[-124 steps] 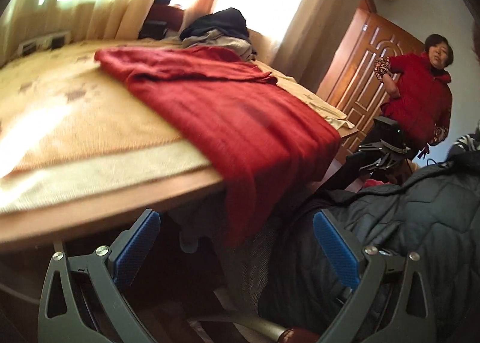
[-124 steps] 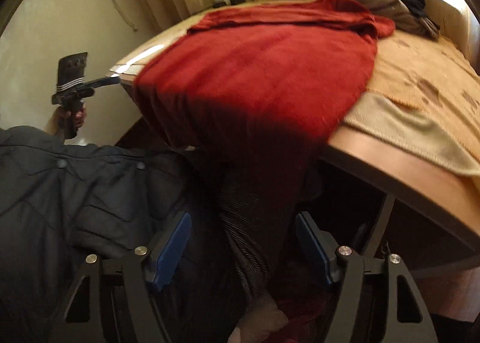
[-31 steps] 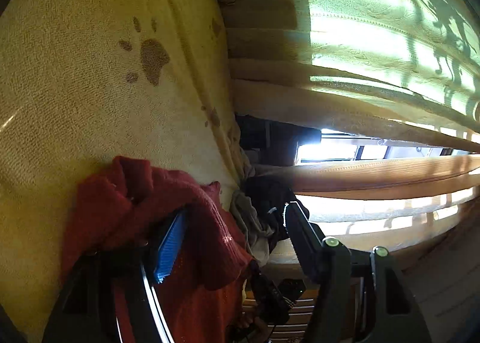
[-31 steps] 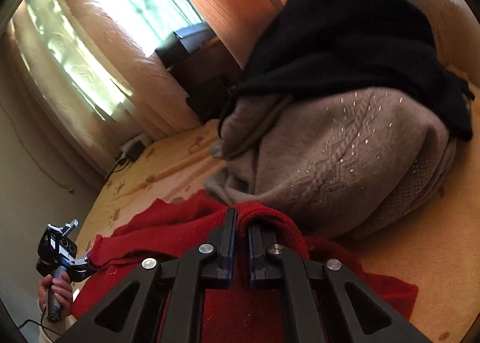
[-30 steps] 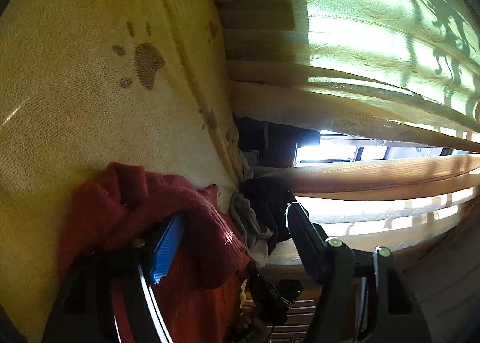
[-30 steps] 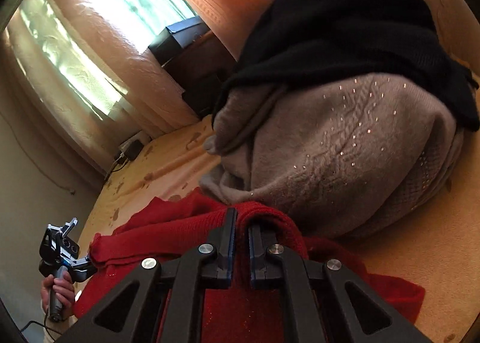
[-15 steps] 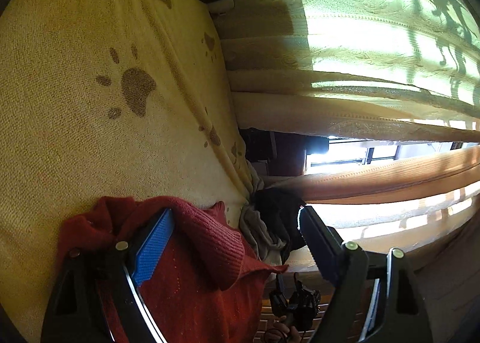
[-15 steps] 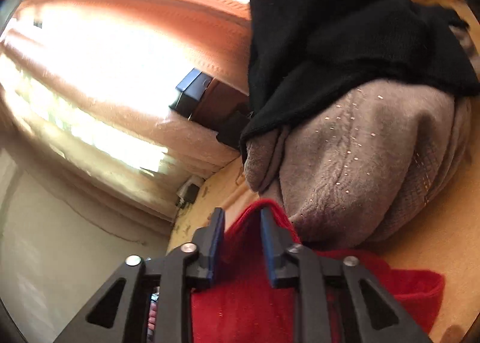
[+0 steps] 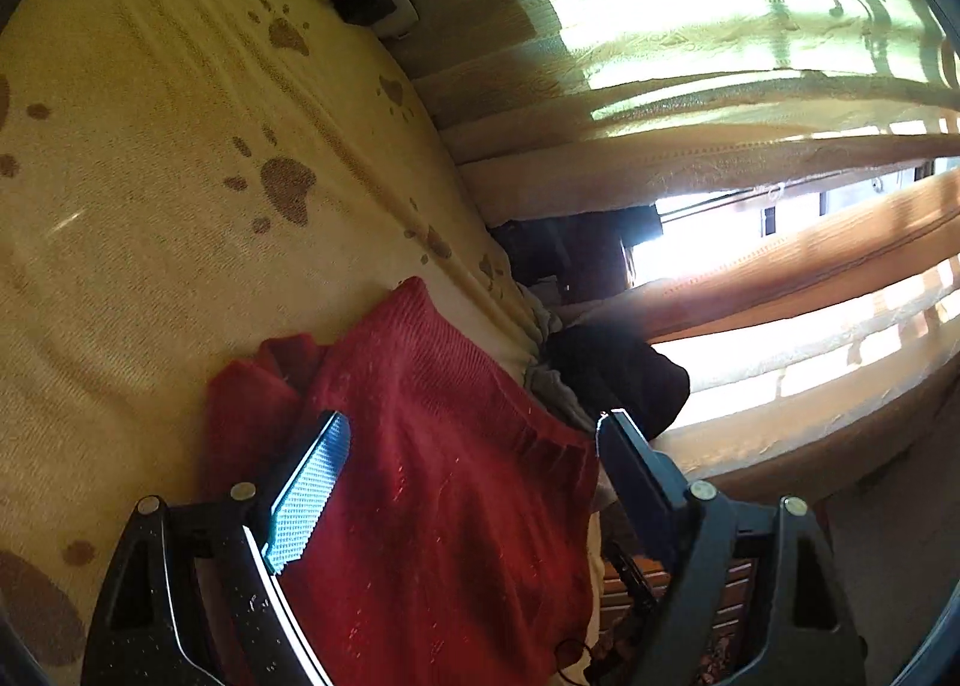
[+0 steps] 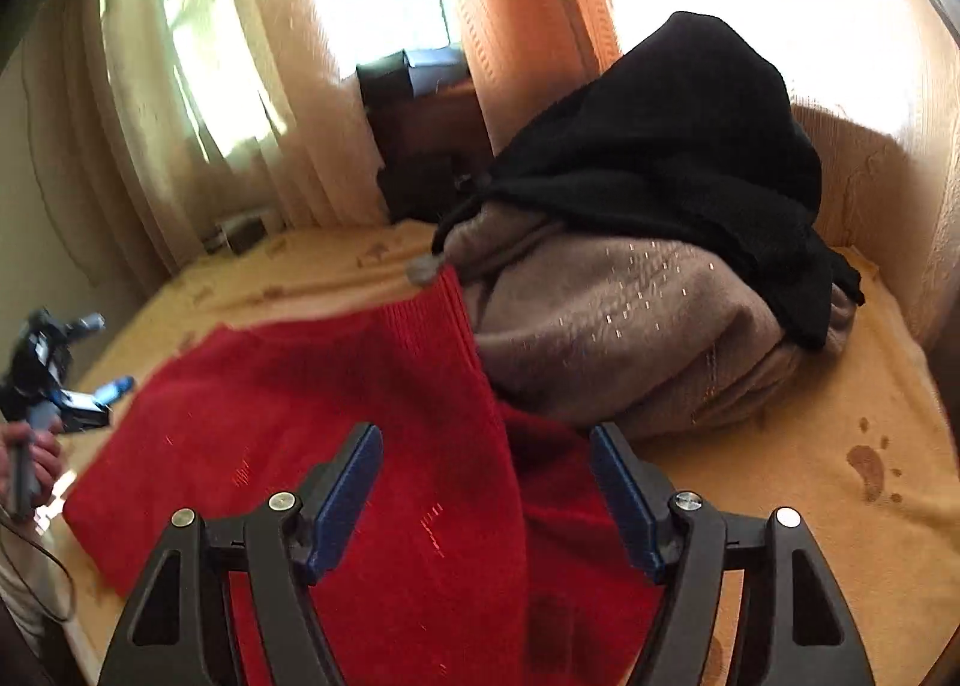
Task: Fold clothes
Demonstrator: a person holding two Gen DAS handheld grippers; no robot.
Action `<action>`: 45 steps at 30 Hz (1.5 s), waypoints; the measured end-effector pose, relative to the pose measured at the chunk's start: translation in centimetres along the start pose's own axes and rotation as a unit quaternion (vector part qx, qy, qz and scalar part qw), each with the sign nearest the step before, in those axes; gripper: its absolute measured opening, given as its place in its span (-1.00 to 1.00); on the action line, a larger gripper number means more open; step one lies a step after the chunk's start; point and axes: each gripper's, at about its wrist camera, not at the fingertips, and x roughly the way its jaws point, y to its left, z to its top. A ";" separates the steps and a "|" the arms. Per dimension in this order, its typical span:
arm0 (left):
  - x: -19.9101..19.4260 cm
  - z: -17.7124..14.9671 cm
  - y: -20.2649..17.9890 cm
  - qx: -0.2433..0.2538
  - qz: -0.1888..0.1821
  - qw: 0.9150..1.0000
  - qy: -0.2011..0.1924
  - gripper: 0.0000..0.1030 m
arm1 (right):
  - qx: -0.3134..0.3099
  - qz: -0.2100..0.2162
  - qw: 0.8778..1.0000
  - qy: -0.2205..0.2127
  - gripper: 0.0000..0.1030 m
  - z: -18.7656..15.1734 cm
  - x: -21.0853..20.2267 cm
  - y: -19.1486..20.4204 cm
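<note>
My 2 grippers, left (image 9: 468, 434) and right (image 10: 486, 446), fingers wide, gripping nothing. Red sweater (image 10: 336, 422) lies doubled on bed (image 10: 810, 506), beside grey-black clothes pile (image 10: 630, 290), top layer flat, apparently for next crease.
</note>
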 end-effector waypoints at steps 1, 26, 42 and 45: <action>-0.9 -0.7 0.1 0.013 0.009 1.000 0.000 0.70 | -0.001 0.002 1.000 0.004 0.42 -0.5 -0.2 0.0; -4.9 -10.3 -1.5 0.172 -0.087 0.972 0.137 0.98 | 0.058 0.110 0.991 0.049 0.29 -9.9 -4.5 -0.4; -1.3 -13.3 -2.8 0.352 0.062 0.916 0.184 -0.28 | 0.048 0.128 0.988 0.065 0.29 -10.9 -3.2 0.0; -1.5 -12.9 -2.0 0.336 0.071 0.922 0.178 -0.66 | 0.055 0.122 0.989 0.068 0.17 -10.8 -3.0 -0.1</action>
